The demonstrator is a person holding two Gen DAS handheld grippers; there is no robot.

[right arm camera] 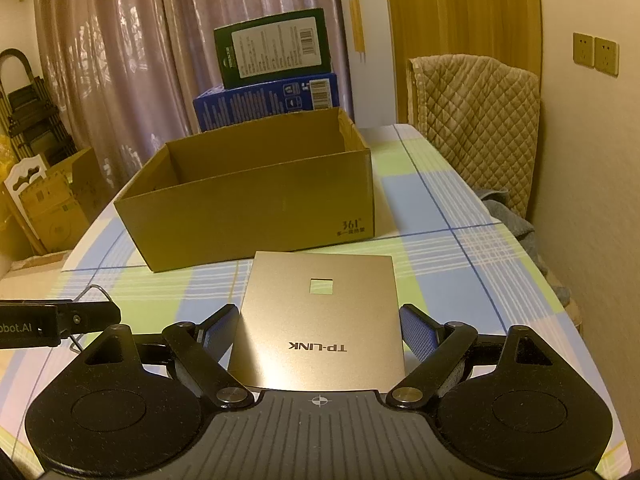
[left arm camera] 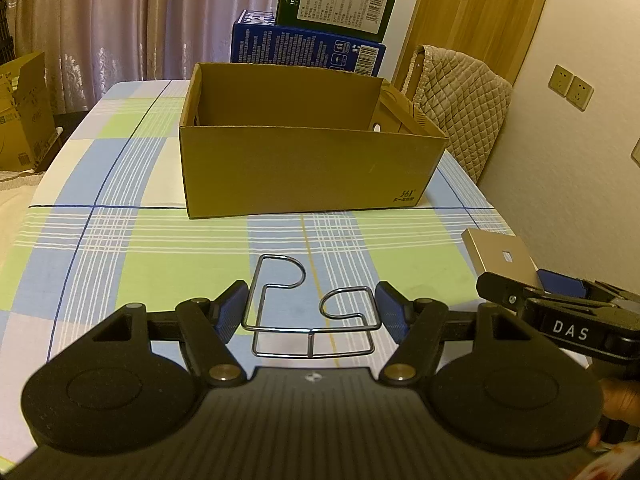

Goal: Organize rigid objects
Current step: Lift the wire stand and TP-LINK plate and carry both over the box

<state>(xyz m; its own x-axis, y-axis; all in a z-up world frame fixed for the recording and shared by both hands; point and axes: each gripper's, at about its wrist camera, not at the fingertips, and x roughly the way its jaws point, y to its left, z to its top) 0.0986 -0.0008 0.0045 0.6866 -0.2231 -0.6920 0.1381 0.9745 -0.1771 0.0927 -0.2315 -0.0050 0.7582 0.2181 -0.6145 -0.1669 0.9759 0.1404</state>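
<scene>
A bent wire rack sits between the blue pads of my left gripper, which grips its sides just above the checked tablecloth. A gold TP-LINK plate with a small square hole lies between the pads of my right gripper, which closes on its edges; it also shows in the left wrist view. An open brown cardboard box stands ahead of both grippers, also in the right wrist view. The box's inside looks empty as far as I can see.
A blue box with a dark green box on top stands behind the cardboard box. A chair with a quilted cover stands at the table's right, near the wall. More cardboard boxes sit on the floor at left.
</scene>
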